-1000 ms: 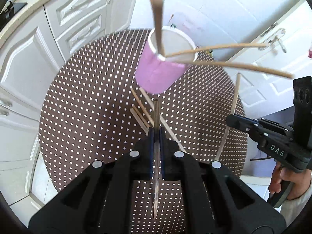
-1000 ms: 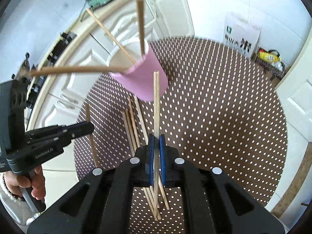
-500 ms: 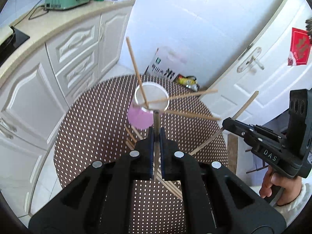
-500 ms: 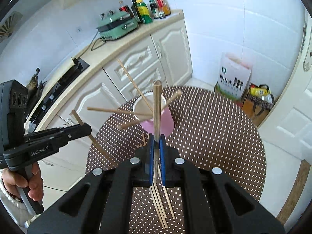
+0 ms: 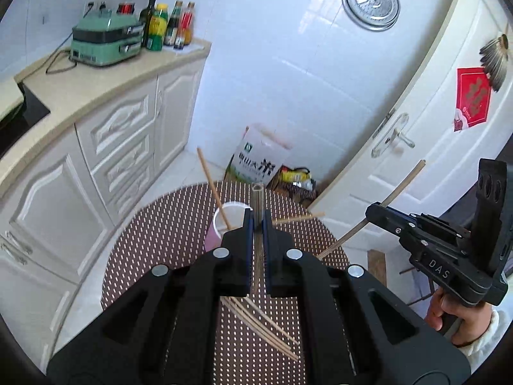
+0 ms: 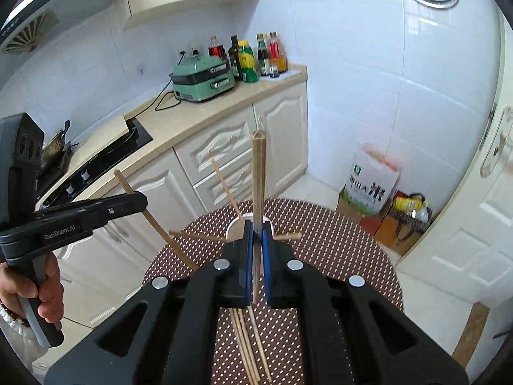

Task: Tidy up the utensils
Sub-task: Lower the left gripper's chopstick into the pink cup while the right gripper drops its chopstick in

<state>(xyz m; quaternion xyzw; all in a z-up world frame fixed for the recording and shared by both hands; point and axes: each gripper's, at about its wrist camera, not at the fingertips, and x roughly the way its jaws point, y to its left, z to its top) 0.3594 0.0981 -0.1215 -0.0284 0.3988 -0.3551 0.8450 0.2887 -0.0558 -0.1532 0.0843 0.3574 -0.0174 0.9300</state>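
My left gripper [image 5: 256, 221] is shut on a wooden chopstick [image 5: 257, 197] that sticks up past its fingertips. My right gripper [image 6: 256, 229] is shut on a second chopstick [image 6: 258, 173], held the same way. Both hang well above the round brown dotted table [image 5: 154, 243]. Below them stands a pink cup [image 5: 218, 229] with a white rim and several chopsticks leaning out of it. Several loose chopsticks [image 5: 263, 330] lie on the cloth in front of the cup. The right gripper [image 5: 375, 213] shows at the side of the left wrist view, and the left gripper [image 6: 139, 197] in the right wrist view.
White kitchen cabinets [image 5: 121, 147] and a counter with a green appliance [image 5: 105, 43] and bottles [image 5: 166, 25] stand left of the table. A stove [image 6: 125, 141] sits on the counter. A printed bag [image 5: 256, 163] stands on the floor behind the table, and a white door [image 5: 433, 147] is at the right.
Both grippers have risen with their chopsticks and tilted upward. The cup and table now look smaller and lower, and more of the kitchen shows.
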